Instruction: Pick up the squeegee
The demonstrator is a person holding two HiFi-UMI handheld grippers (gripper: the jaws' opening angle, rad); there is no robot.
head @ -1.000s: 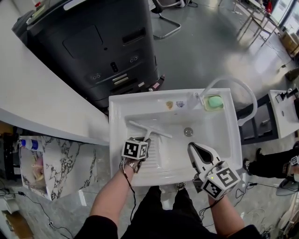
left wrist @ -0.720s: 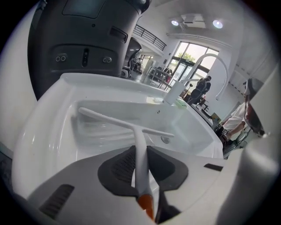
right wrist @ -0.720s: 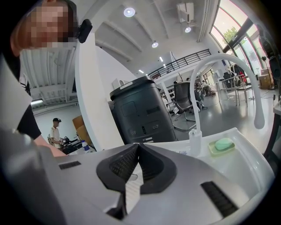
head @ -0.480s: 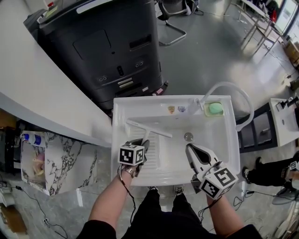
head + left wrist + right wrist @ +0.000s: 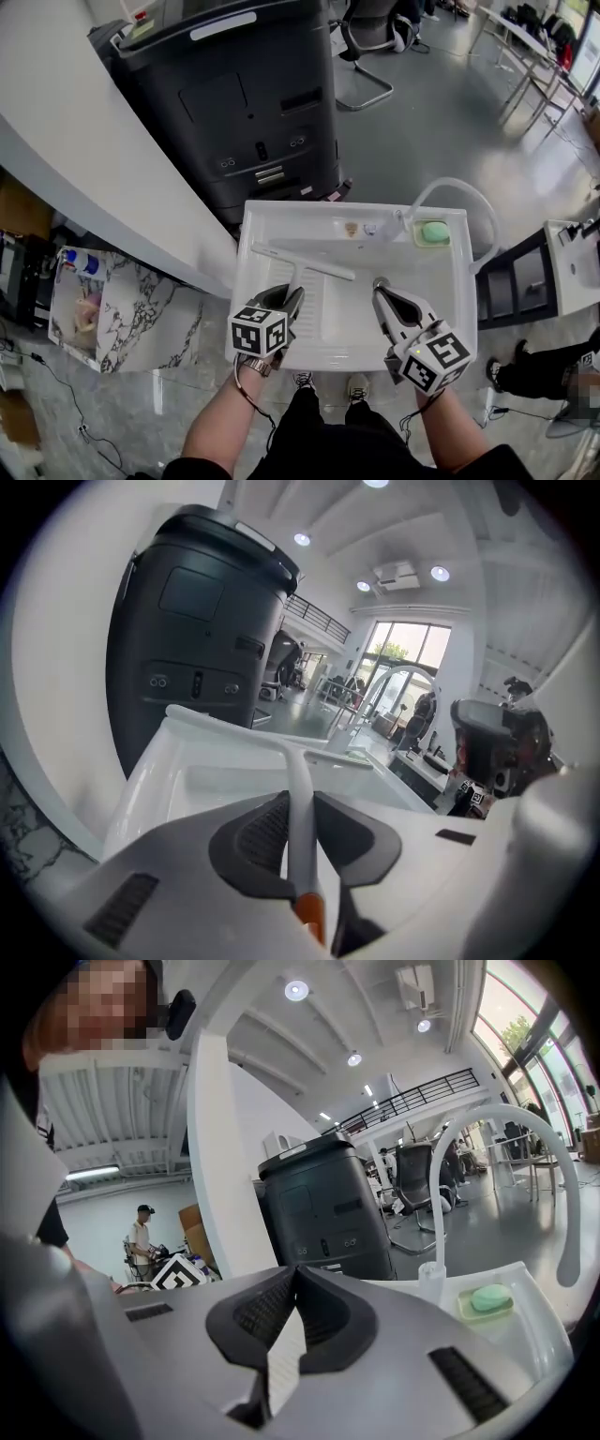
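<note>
Firmly, the left tongs (image 5: 298, 806) grip the squeegee (image 5: 230, 727) by its white handle. The blade lies crosswise above the white sink (image 5: 251, 330), apparently clear of its floor. Just beside them, the right tongs (image 5: 295, 1277) are pinched together on nothing, pointing toward the green soap (image 5: 432, 232) at the sink's far corner.

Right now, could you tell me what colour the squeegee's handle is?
The squeegee handle is white with an orange end, clearest in the left gripper view.
</note>
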